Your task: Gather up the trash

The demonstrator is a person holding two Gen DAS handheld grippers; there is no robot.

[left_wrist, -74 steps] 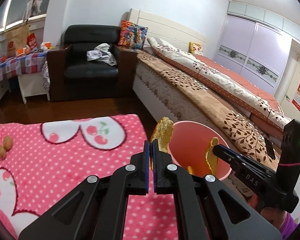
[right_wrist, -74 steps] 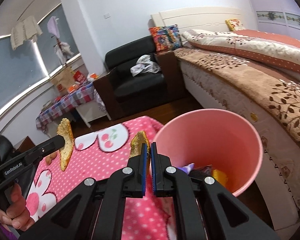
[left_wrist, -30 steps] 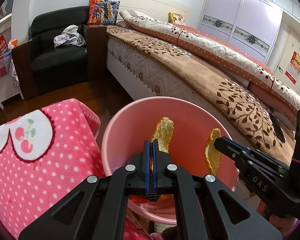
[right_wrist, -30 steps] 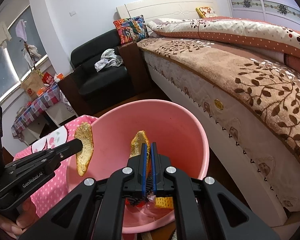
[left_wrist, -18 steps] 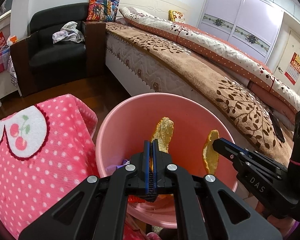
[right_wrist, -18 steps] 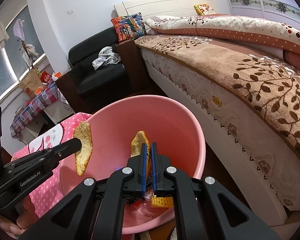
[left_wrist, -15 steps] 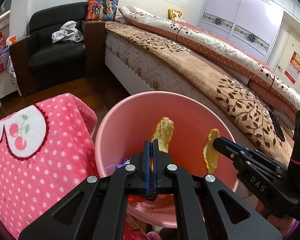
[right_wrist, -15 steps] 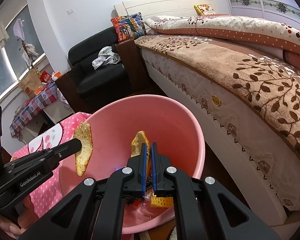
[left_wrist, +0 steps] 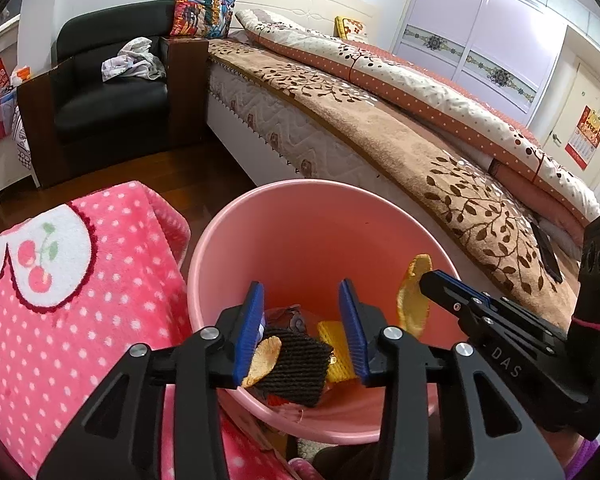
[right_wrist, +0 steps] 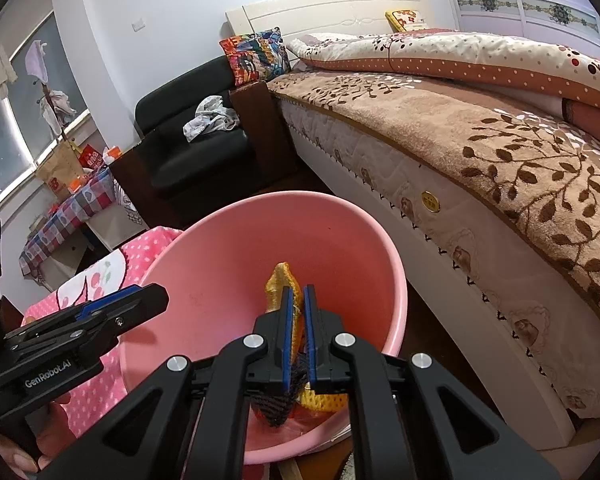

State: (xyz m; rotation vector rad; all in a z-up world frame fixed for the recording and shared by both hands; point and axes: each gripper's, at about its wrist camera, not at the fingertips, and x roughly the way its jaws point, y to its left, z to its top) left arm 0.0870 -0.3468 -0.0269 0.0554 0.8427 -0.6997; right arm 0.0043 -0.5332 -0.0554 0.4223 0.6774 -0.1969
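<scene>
The peel (right_wrist: pixel 281 280) stood upright between the narrow jaws of the right gripper (right_wrist: pixel 296 292), over the mouth of the bin (left_wrist: pixel 300 192); those jaws were just starting to part, the peel not yet free. The left gripper (left_wrist: pixel 300 300) hung beside it over the same bin, its jaws spreading wide and gripping nothing; a second peel (left_wrist: pixel 266 358) lay just under its left pad, among a dark mesh scrap (left_wrist: pixel 298 364) and yellow bits in the bin. To do this well, I judged, the right hand should keep centred over the opening and open fully, so the peel drops clear of the rim and of the pink cloth (left_wrist: pixel 80 300) alongside. Readable writing: "DAS" on the right gripper; "GenRobot.AI" on the left.
</scene>
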